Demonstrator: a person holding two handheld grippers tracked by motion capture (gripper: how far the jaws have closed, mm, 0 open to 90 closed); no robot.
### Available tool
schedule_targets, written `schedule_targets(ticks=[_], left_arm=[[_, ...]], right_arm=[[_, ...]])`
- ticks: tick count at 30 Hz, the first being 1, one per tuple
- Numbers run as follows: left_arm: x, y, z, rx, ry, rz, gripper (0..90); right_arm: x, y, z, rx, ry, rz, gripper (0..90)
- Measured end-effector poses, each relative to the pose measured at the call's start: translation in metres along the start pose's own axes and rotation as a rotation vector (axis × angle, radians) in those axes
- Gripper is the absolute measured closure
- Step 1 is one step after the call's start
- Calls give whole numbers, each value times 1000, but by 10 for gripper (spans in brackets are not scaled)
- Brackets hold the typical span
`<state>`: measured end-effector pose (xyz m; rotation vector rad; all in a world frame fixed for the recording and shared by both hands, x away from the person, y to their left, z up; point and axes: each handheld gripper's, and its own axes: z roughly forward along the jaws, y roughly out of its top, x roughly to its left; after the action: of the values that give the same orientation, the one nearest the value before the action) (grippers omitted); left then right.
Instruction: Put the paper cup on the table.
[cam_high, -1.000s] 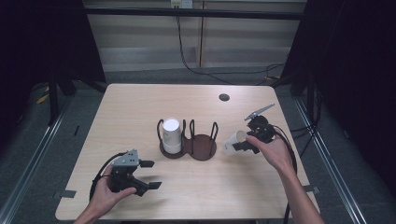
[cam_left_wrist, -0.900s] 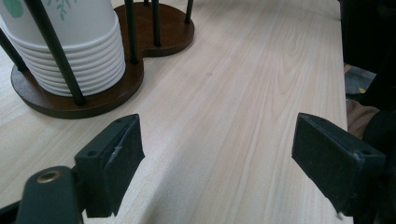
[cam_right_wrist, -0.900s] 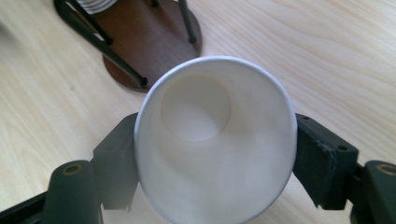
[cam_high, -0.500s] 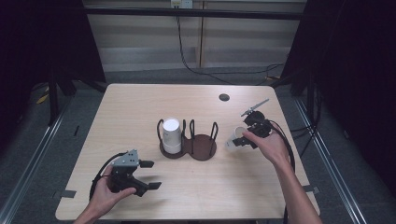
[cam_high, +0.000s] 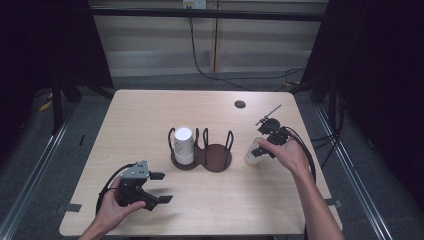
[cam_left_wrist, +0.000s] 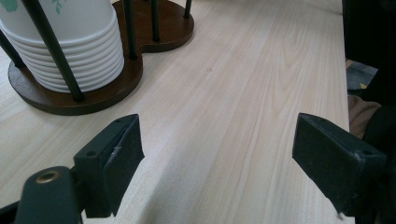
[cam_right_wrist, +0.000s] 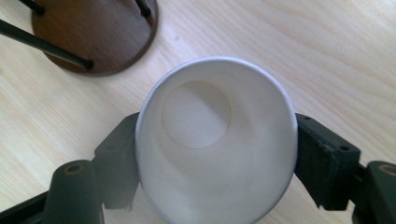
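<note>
A white paper cup (cam_high: 251, 153) is tipped on its side just right of the dark wooden cup holder (cam_high: 218, 161). My right gripper (cam_high: 260, 149) is shut on it. In the right gripper view the cup (cam_right_wrist: 217, 154) faces me mouth first, squeezed oval between the black pads (cam_right_wrist: 322, 158); the jaws have just been closing a little on it. The holder's left ring carries a stack of white cups (cam_high: 183, 145), its right ring is bare. My left gripper (cam_high: 161, 188) rests open near the front left of the table, with nothing between its fingers (cam_left_wrist: 114, 158), facing the stack (cam_left_wrist: 74, 51).
A small dark disc (cam_high: 240, 104) lies on the light wooden table (cam_high: 140, 115) at the back right. Black upright rods (cam_left_wrist: 51, 46) ring each holder compartment. Cables trail from both grippers. Dark floor and rails surround the table.
My right hand has turned and shifted slightly left with the cup still in its jaws. The left gripper has stayed where it was.
</note>
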<state>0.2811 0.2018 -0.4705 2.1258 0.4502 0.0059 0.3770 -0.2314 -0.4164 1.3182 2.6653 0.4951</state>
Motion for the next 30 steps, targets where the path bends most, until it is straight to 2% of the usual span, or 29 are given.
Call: schedule_targets(ticks=[19, 26, 30], left_arm=[[-1, 0, 0, 4, -10, 8, 162], [-2, 0, 1, 5, -14, 9, 162], [-2, 0, 0, 5, -12, 9, 162]], right_arm=[[3, 10, 7, 63, -44, -43, 240], [9, 20, 17, 89, -33, -59, 229], [9, 20, 18, 88, -27, -58, 223]])
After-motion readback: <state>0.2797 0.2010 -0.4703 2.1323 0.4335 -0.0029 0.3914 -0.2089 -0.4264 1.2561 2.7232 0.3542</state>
